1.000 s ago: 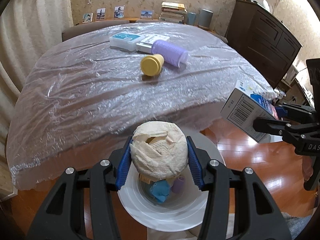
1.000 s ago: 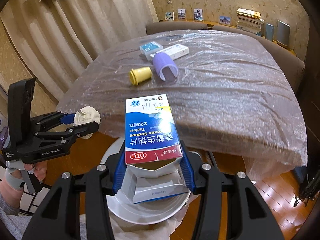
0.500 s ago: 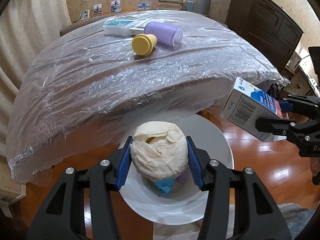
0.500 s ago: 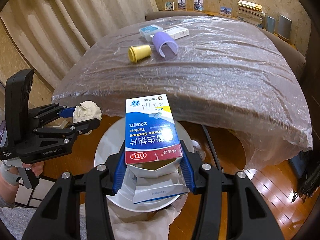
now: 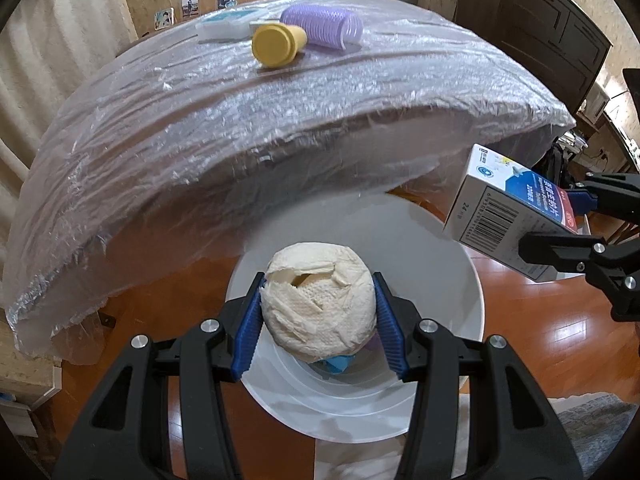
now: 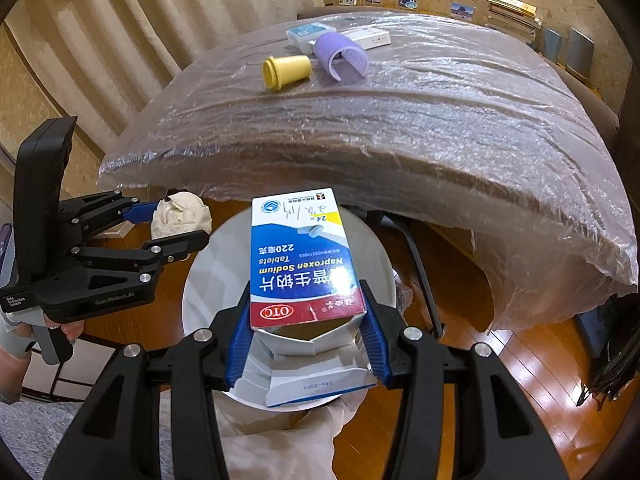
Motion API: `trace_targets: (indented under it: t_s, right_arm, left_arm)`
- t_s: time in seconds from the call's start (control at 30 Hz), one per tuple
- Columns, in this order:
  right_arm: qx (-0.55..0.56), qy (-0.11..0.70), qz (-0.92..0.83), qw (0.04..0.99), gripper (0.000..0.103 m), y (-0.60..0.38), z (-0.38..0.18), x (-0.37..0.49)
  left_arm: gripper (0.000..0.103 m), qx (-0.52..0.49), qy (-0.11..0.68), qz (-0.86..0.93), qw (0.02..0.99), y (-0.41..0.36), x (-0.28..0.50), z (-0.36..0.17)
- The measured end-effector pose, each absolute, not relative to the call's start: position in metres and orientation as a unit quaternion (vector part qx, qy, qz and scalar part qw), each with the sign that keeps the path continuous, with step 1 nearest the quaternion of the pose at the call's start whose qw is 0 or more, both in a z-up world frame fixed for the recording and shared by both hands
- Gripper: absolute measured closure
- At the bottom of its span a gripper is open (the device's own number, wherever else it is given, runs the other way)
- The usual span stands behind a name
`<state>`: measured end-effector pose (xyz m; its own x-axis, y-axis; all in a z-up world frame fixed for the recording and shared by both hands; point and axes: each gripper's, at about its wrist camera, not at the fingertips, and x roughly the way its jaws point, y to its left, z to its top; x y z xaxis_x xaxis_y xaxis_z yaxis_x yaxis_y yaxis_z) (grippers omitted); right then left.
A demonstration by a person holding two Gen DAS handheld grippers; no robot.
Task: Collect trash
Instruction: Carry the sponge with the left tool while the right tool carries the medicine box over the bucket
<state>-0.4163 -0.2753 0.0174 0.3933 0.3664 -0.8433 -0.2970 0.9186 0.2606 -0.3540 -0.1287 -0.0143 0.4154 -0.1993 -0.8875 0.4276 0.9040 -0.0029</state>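
Paper wad (image 5: 318,311): cream-white, dimpled emboss.
Pill box (image 6: 301,258): blue & white, red band, yellow corner, black barcode on side.
Bin (image 5: 460,276): white.
Cap (image 5: 277,45): yellow.
Hair roller (image 5: 322,32): lilac, ribbed.
Table cover (image 5: 240,120): clear, shiny, w/ wrinkles.
Floor (image 5: 540,340): reddish-brown wood.
Gripper pads (image 5: 390,332): blue, ridged; frames black.

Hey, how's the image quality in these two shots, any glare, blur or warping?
Left wrist view: fisheye bends the table into a dome, glare streaks its plastic sheet, and the paper ball is sharp. Right wrist view: same bowing, dark corners, shine on the floor, and the box print is crisp.
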Motion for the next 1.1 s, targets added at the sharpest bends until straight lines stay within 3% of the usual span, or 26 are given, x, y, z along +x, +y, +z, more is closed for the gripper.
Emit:
trace_targets:
  t_s: [1.1]
  right_arm:
    - [-0.007, 0.554, 0.203, 0.807, 0.055, -0.245, -0.039, -0.397]
  left_arm:
    - [0.051, 0.134, 0.544, -0.179, 0.809, -0.129, -0.349, -0.066]
